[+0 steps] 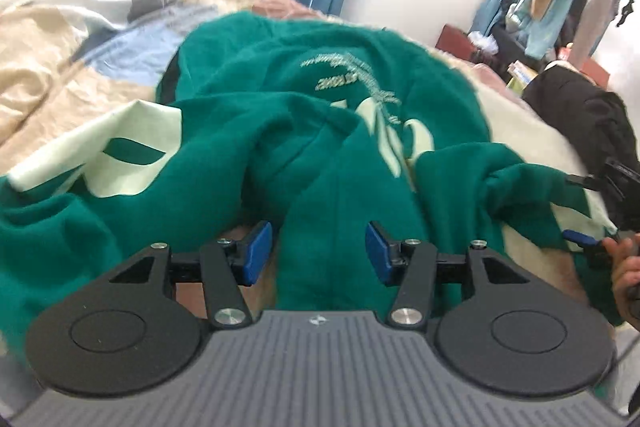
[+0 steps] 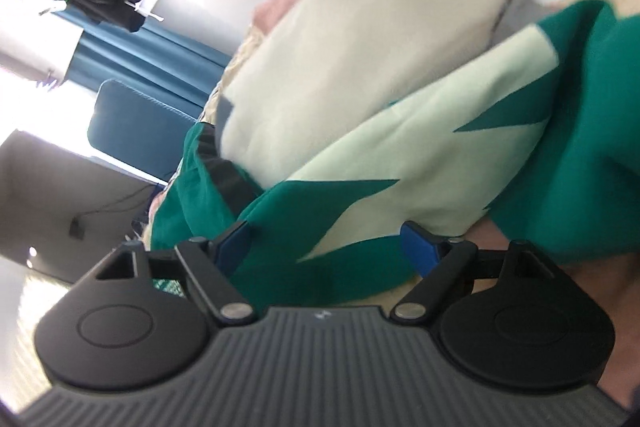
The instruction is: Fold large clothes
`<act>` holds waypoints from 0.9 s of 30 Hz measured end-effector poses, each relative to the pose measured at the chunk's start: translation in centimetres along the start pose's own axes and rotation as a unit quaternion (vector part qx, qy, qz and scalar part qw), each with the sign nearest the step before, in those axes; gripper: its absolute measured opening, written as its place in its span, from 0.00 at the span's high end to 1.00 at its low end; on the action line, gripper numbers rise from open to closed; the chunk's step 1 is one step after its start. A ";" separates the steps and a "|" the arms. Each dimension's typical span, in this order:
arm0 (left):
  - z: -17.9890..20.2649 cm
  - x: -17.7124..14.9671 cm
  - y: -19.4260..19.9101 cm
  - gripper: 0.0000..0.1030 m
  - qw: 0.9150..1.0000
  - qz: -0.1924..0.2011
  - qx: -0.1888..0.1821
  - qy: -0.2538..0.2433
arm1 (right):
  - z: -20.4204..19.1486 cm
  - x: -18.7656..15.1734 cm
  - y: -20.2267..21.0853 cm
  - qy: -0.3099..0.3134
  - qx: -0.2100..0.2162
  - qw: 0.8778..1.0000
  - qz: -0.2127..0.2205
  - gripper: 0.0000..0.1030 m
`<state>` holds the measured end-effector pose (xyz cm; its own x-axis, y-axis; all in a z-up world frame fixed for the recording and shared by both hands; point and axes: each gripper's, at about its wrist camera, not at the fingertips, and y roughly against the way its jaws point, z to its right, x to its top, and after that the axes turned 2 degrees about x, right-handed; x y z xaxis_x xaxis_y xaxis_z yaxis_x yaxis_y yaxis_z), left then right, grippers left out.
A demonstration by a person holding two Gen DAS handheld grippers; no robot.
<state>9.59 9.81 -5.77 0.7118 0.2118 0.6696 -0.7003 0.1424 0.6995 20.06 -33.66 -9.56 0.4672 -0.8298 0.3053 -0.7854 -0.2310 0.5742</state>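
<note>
- green sweatshirt lying bunched dead ahead, stretching left-right on bed
- left gripper spread, fold sitting between fingers
- right gripper spread, straddling the hem edge

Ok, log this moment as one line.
task: fold large clothes | left gripper: open, green sweatshirt fold between fingers | right gripper: open around sweatshirt edge | sweatshirt: crumpled on bed, unfolded

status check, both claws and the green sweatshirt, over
Left claw open, green fold between its fingers. Right claw open around the green sweatshirt edge. Sweatshirt bunched, unfolded on the bed.
</note>
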 end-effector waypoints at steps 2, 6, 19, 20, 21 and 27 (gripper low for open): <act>-0.9 0.2 -1.7 0.44 1.000 -0.004 -0.009 0.023 | 0.7 0.1 -1.1 -0.009 0.000 1.000 -0.008 0.18; -1.9 -0.2 -3.9 0.44 0.998 -0.018 -0.031 0.052 | 2.1 0.1 -2.4 -0.017 0.000 1.000 -0.011 0.25; -2.5 -0.6 -3.8 0.44 0.996 -0.007 -0.051 0.066 | -0.7 2.1 4.1 0.093 -0.001 0.989 0.119 0.95; -2.6 -0.6 -3.6 0.44 0.996 -0.006 -0.051 0.067 | -0.7 2.4 4.7 0.100 -0.013 0.985 0.141 0.95; -2.7 -0.5 -3.5 0.44 0.996 -0.006 -0.050 0.068 | -0.4 2.8 5.3 0.107 -0.030 0.980 0.165 0.95; -2.8 -0.9 -3.4 0.44 0.996 -0.021 -0.057 0.064 | 2.1 3.2 4.9 0.089 -0.084 0.980 0.160 0.91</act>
<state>11.20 11.90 -9.42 0.7336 0.3238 0.5975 -0.6762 0.2607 0.6890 16.84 -38.47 -7.34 0.2831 -0.7413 0.6086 -0.8322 0.1255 0.5400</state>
